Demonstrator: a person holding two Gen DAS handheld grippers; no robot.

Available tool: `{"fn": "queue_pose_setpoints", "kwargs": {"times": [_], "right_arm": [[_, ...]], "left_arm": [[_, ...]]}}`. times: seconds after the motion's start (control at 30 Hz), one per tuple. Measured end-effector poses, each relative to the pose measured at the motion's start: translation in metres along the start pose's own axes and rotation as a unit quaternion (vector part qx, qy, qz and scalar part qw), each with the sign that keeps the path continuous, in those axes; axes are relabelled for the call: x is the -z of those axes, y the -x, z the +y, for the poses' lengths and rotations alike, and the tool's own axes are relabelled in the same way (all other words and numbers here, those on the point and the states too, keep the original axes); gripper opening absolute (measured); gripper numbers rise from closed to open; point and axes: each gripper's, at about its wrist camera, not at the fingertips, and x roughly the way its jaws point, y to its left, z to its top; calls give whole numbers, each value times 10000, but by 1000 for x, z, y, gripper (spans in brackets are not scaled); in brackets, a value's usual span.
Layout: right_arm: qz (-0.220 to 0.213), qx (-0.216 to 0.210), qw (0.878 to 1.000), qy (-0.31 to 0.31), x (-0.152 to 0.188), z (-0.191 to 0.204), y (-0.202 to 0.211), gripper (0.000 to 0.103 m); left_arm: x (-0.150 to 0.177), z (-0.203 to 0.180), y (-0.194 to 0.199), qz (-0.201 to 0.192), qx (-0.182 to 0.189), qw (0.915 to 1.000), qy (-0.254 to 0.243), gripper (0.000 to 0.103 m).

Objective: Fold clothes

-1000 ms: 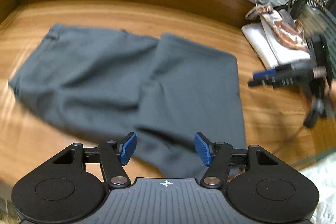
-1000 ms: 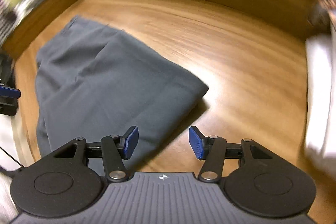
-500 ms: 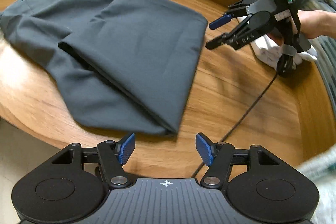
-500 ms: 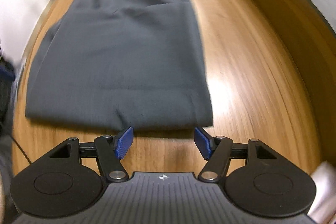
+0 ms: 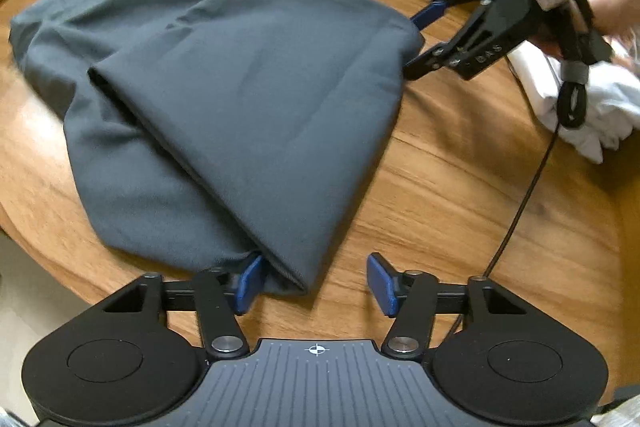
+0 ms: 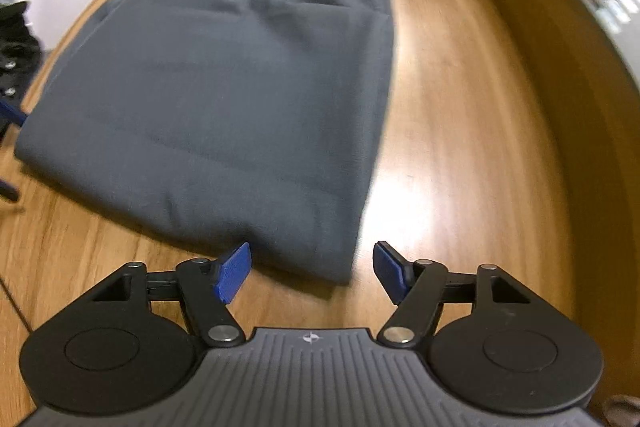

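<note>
White folded laundry (image 5: pixel 592 107) is lying at three o'clock on the wooden table (image 5: pixel 460 195), while the dark grey trousers (image 5: pixel 240 99), folded over once, are spreading centre-table with both the left gripper (image 5: pixel 316 281) and right gripper (image 6: pixel 312 269) hanging released at its near corners.

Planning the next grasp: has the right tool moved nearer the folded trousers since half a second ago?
Yes. The right tool has closed in on the grey trousers; their near corner now lies between its open fingers.

The lower layers of the folded dark grey fabric trousers (image 5: pixel 248 99) were hidden beneath the top fold — the crumpled white cloth pile (image 5: pixel 592 107) was cut off at the right edge, blurred.
</note>
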Motion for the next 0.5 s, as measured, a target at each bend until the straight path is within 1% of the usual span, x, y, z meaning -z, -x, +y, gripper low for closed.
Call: {"fn": "queue_pose_setpoints", "kwargs": {"times": [0.03, 0.07, 0.1, 0.13, 0.17, 0.2, 0.3, 0.37, 0.5], "right_arm": [[10, -82, 9999, 86, 0, 1, -3, 63], [13, -138, 9998, 150, 0, 2, -4, 61], [-9, -129, 9998, 125, 0, 3, -3, 56], [-38, -138, 9999, 23, 0, 3, 0, 50], [-70, -160, 9998, -77, 0, 2, 3, 40], [-105, -215, 9996, -173, 0, 3, 8, 35], [-186, -421, 9979, -456, -1, 10, 23, 28], [-213, -666, 9949, -727, 0, 17, 34, 26], [-132, -1082, 9885, -1044, 2, 45, 61, 22]], "left_arm": [[2, -1, 1, -47, -114, 9999, -117, 21], [2, 2, 3, -75, -108, 9999, -78, 14], [3, 5, 6, -99, -71, 9999, -4, 9], [3, 8, 8, -123, -34, 9999, 69, 8], [4, 12, 12, -156, -19, 9998, 155, 7], [6, 16, 19, -206, 6, 9995, 236, 7], [16, 30, 44, -326, 43, 9985, 447, 7], [24, 43, 67, -421, 93, 9971, 630, 7], [32, 65, 109, -464, 187, 9967, 642, 7]]}}
